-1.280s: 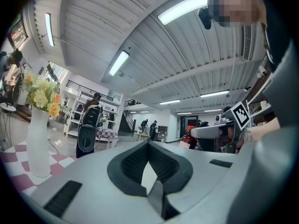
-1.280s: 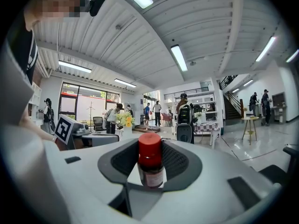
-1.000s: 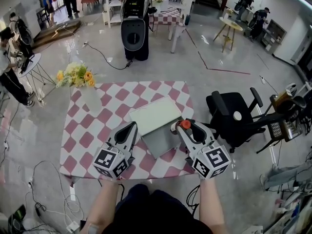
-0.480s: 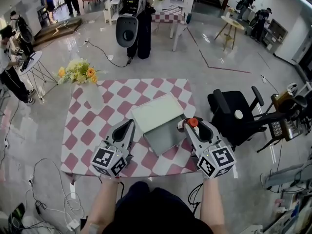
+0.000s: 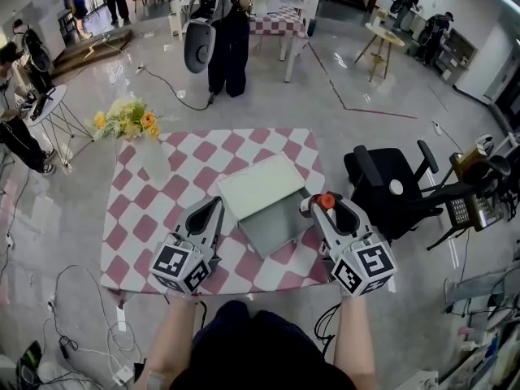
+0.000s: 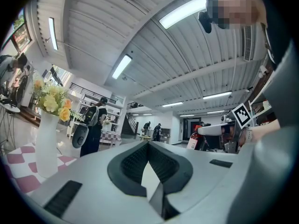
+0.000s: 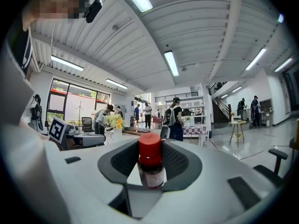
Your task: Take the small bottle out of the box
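Note:
On the checkered table, a grey box (image 5: 275, 227) stands open with its white lid (image 5: 258, 187) tipped back. My right gripper (image 5: 326, 206) hovers just past the box's right corner, shut on the small bottle (image 5: 326, 201). In the right gripper view the bottle (image 7: 150, 166) stands upright between the dark pads, with a red cap and a pale label. My left gripper (image 5: 214, 210) is at the box's left side, its jaws together with nothing between them. In the left gripper view its dark pads (image 6: 133, 164) meet at the tip.
A white vase (image 5: 151, 159) of yellow flowers stands at the table's far left corner. A black office chair (image 5: 386, 187) sits close to the table's right edge. Cables lie on the floor at the left. A person with a backpack (image 5: 219, 31) stands beyond the table.
My right gripper and the bottle have edged a little to the right, away from the box. The left gripper has stayed put. The person with the backpack has shifted left.

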Motion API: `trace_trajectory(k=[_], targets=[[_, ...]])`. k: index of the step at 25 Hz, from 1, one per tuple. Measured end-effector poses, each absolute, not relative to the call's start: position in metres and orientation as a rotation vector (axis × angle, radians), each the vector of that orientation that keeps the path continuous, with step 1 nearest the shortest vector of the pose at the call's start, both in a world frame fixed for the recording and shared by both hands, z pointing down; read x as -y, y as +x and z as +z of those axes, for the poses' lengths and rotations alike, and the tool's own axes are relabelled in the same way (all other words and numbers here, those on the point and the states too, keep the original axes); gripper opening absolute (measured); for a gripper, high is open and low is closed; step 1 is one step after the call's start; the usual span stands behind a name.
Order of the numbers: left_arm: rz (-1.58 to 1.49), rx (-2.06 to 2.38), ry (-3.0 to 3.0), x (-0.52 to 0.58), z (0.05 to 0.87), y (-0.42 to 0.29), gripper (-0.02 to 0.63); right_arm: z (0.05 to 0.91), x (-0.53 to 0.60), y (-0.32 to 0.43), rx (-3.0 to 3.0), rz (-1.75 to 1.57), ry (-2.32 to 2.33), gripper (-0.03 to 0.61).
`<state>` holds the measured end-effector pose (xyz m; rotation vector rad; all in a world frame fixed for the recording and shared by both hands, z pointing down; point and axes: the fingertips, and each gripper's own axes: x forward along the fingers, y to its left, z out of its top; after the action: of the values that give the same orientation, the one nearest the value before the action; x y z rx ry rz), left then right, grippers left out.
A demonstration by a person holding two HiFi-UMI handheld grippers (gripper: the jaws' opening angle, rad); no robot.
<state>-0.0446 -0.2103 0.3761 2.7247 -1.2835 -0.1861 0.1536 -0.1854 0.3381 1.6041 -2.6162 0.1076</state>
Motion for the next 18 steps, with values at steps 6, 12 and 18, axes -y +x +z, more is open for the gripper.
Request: trace_trajectory(k=[6, 12, 18], targets=[[-0.190, 1.269, 2.732, 0.208, 0.378, -0.044, 0.000, 0.341, 0.181, 0.156, 2.599, 0.098, 1.632, 0.147], [-0.191, 1.257, 2.737, 0.207, 0.377, -0.040, 0.000, 0.340, 0.179, 0.162, 2.587, 0.095, 1.650, 0.147], [-0.184, 1.250, 2.734, 0.206, 0.381, -0.039, 0.000, 0.341, 0.178, 0.165, 2.580, 0.097, 1.668, 0.147]])
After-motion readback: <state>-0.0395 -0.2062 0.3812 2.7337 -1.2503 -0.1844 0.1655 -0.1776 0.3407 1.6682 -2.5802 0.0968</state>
